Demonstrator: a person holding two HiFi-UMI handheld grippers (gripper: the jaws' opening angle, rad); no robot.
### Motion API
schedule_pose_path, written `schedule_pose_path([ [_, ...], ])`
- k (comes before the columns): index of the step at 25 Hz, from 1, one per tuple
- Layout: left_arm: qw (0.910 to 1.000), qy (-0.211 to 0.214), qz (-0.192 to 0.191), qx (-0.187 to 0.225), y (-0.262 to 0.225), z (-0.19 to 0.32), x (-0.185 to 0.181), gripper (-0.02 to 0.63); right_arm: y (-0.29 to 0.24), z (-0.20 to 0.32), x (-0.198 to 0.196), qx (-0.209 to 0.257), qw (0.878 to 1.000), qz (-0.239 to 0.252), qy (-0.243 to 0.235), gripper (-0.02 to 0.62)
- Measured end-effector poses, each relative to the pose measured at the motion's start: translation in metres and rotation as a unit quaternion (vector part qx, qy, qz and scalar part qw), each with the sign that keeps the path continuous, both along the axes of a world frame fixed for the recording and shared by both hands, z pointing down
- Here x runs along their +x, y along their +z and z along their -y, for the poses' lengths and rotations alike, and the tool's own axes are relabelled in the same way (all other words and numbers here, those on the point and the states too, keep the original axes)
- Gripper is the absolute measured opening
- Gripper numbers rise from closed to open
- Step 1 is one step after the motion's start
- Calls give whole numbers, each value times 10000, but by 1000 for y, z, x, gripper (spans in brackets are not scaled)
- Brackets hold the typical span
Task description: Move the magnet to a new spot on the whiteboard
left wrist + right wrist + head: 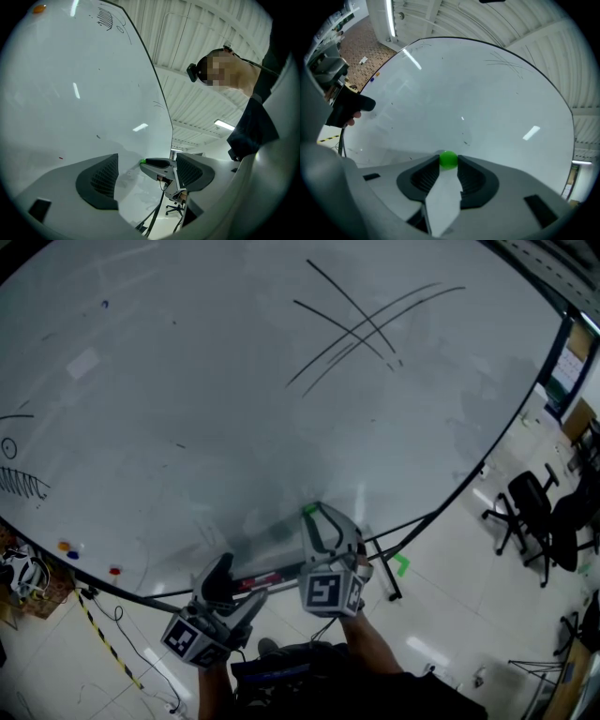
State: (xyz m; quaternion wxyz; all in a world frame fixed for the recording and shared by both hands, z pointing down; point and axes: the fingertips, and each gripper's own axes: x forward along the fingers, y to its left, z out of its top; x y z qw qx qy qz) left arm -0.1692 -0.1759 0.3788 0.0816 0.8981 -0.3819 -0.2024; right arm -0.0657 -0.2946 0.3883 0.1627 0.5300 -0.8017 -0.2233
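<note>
In the head view, the green magnet (pixel 308 510) sits low in the middle of the whiteboard (pixel 234 381), at the tip of the right gripper (pixel 315 515). The left gripper (pixel 236 579) is lower left, farther off. The left gripper view shows its fingers (pixel 104 180) apart, holding nothing. In the right gripper view, the fingers (pixel 423 176) squeeze the round magnet from both sides. Lots of bare board lies above; the bottom edge is close.

In the head view my right gripper (pixel 323 516) covers most of the magnet (pixel 308 510); the whiteboard (pixel 187 381) runs off the top and left edges.
</note>
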Motion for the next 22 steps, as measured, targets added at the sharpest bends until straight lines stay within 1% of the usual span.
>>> schedule_pose_path([
  [4, 10000, 18, -7, -6, -1, -3, 2, 383, -8, -9, 3, 20, 9997, 194, -134, 150],
  [8, 10000, 72, 7, 11, -3, -6, 8, 383, -17, -21, 9, -126, 9978, 548, -358, 150],
  [12, 9999, 106, 15, 16, -5, -7, 17, 383, -28, -34, 21, -348, 9897, 1189, -724, 150],
  [14, 9999, 109, 30, 27, -6, -8, 22, 383, -33, -40, 30, -438, 9851, 1422, -868, 150],
  [19, 9999, 113, 50, 25, -6, -11, 35, 383, -44, -54, 51, -512, 9771, 1776, -1050, 150],
  [22, 9999, 101, 81, 26, -6, -12, 41, 383, -47, -60, 60, -500, 9748, 1856, -1132, 150],
])
